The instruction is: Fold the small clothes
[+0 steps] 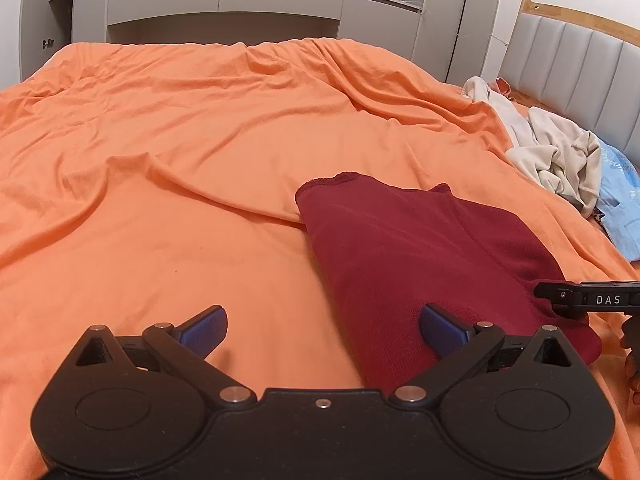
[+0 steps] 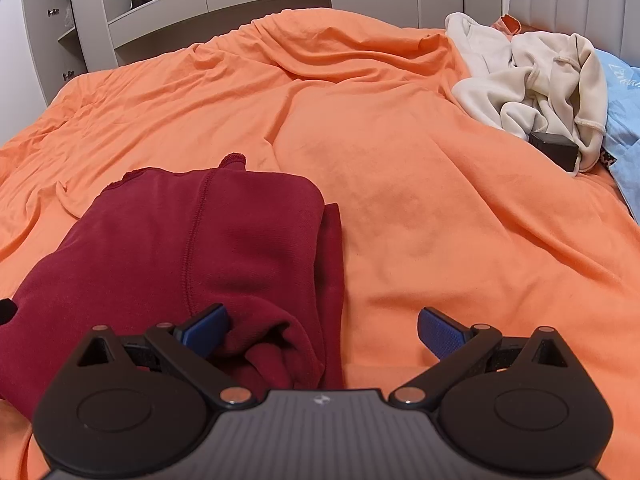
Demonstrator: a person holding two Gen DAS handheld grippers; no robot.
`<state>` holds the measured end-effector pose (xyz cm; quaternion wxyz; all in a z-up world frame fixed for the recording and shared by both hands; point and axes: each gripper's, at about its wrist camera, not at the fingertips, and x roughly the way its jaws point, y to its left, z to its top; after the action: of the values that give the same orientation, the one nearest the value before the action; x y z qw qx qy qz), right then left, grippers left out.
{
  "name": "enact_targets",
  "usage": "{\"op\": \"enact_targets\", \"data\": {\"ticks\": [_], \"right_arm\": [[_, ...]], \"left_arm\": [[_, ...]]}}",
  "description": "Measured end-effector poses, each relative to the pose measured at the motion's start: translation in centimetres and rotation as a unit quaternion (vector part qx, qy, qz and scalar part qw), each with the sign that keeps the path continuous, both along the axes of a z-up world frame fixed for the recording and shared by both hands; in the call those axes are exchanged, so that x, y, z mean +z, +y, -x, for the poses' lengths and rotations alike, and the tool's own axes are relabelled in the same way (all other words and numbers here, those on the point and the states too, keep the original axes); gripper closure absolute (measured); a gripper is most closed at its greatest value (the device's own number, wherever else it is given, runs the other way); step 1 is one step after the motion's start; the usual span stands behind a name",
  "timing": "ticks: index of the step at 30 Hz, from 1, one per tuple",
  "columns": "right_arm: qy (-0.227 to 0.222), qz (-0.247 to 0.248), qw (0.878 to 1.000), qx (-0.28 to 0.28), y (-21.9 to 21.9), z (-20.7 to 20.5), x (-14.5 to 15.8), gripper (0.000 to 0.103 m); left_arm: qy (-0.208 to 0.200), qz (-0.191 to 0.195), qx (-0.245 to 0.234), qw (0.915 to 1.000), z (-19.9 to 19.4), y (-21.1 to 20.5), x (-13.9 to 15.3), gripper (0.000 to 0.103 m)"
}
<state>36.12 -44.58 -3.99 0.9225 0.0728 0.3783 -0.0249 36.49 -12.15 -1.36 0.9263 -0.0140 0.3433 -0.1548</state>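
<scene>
Low over the folded red garment [image 2: 192, 248], both grippers [image 1: 323, 330] [image 2: 323, 332] hover (jaws wide, empty).

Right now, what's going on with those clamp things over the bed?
A person is folding small clothes with a handheld gripper in each hand. A dark red garment lies folded on the orange bedsheet. The left gripper and the right gripper are both open, gripping nothing. A cream-coloured pile of clothes waits near the headboard.

Both wrist views sit low, close, facing the cabinets [image 1: 224, 0] — sharing the red garment [image 2: 192, 240].
</scene>
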Motion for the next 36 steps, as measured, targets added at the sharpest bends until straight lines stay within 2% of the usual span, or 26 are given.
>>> {"op": "enact_targets", "data": {"ticks": [8, 16, 20, 25, 27, 30, 33, 36], "right_arm": [[-0.001, 0.0, 1.0, -0.001, 0.0, 0.0, 0.0, 0.0], [-0.025, -0.022, 0.999, -0.009, -0.7, 0.3, 0.6, 0.0], [-0.042, -0.053, 0.998, -0.015, -1.4, 0.3, 0.7, 0.0], [-0.047, -0.132, 0.99, -0.032, -3.1, -0.8, 0.1, 0.0], [-0.046, -0.166, 0.984, -0.035, -3.7, -1.3, -0.4, 0.0], [-0.03, -0.197, 0.979, -0.041, -4.0, -2.0, -1.5, 0.0], [-0.015, -0.208, 0.977, -0.044, -3.8, -2.3, -2.5, 0.0], [-0.018, -0.197, 0.979, -0.05, -3.2, -2.3, -2.7, 0.005]], "left_arm": [[0.001, 0.0, 0.001, 1.0, 0.0, 0.0, -0.2, 0.0], [0.002, -0.002, 0.003, 1.0, -0.1, -0.1, -0.5, 0.0], [0.004, -0.001, 0.004, 1.0, -0.1, -0.1, -0.7, 0.0], [0.007, 0.003, -0.005, 1.0, -0.4, 0.0, -0.5, 0.0], [0.022, 0.014, -0.02, 0.9995, -1.2, 0.3, -0.5, 0.0], [0.067, 0.05, -0.047, 0.9954, -3.4, 1.1, -1.1, 0.0], [0.114, 0.095, -0.064, 0.9869, -5.3, 2.1, -2.6, 0.0], [0.126, 0.12, -0.066, 0.9826, -5.9, 2.2, -3.5, 0.0]]}}
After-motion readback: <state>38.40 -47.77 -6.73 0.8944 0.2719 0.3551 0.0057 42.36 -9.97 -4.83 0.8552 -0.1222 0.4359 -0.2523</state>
